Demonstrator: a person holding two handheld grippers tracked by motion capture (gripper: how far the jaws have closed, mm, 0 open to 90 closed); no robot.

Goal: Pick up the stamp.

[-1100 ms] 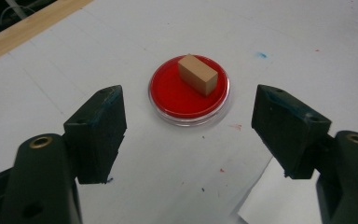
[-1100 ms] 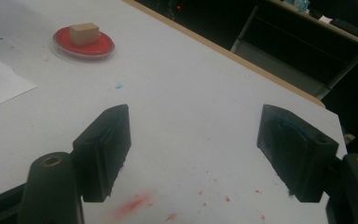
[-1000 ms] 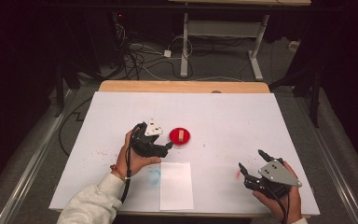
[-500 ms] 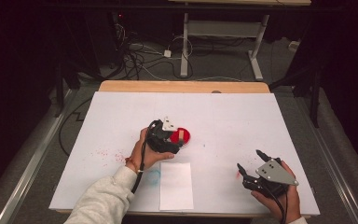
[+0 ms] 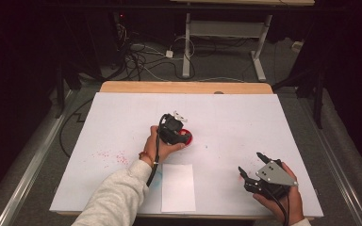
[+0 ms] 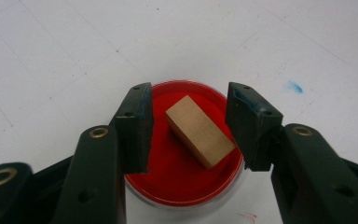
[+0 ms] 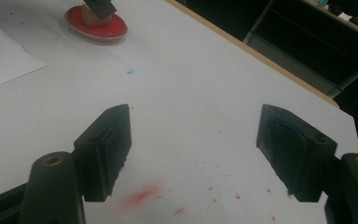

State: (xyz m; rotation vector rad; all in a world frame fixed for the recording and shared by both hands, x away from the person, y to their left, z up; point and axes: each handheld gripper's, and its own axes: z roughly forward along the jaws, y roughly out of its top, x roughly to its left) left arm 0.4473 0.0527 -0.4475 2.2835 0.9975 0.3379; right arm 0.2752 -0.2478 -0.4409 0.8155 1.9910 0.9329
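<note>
Left gripper (image 6: 189, 126) over red dish (image 6: 168, 186) at frame centre, jaws just closing around wood block (image 6: 199, 130) in dish – pads not yet touching, nothing gripped. Block lies diagonal to jaws – risk: pads catch corners, block twists or slips, dish skids. Right gripper (image 7: 193, 151) released, idle at lower right of high view.
</note>
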